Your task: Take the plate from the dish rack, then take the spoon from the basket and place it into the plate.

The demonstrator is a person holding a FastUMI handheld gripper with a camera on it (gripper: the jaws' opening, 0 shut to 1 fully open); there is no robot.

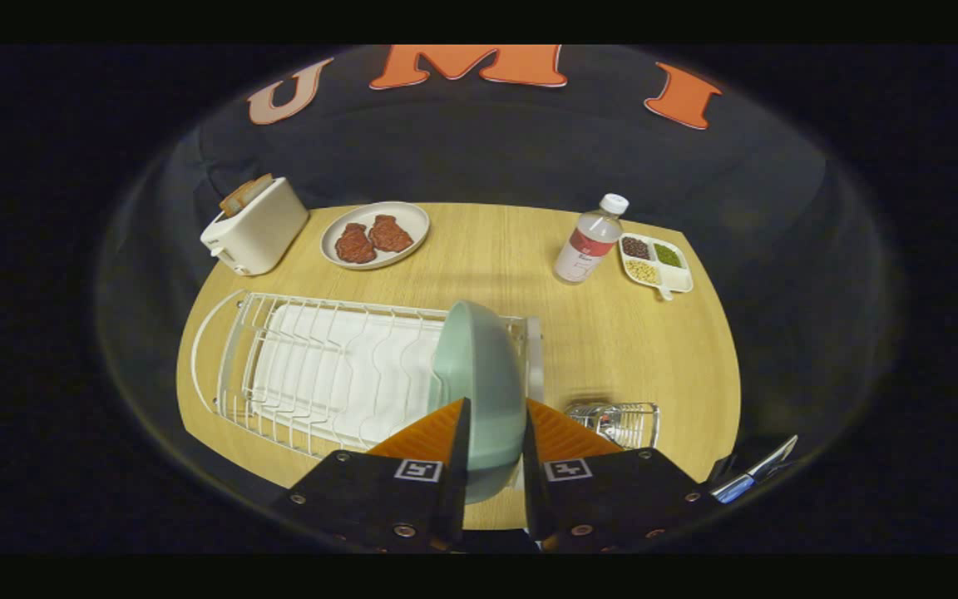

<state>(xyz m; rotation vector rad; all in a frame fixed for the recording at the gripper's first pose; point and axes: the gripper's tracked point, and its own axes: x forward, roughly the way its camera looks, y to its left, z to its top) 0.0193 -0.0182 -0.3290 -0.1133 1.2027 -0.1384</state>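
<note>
Green plate (479, 366) is sitting pinched on edge in the tool (491, 424); lifting crookedly could snag it on the dish rack (321, 366).

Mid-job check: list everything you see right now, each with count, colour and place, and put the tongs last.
Plate: 1, pale green, on edge at the near end of the dish rack, between the fingers.
Dish rack: 1, white wire over a white tray, left of the plate on the wooden table.
Basket: 1, silvery wire, just right of the fingers; contents unclear.
Toaster: 1, white, bread in its slot, far left.
Serving plate: 1, off-white, holding two reddish-brown pieces, beside the toaster.
Bottle: 1, clear with white cap, far right.
Divided dish: 1, white, dark, green and yellow fillings, right of the bottle.
Tongs: 1, both fingers pressing the plate.
</note>
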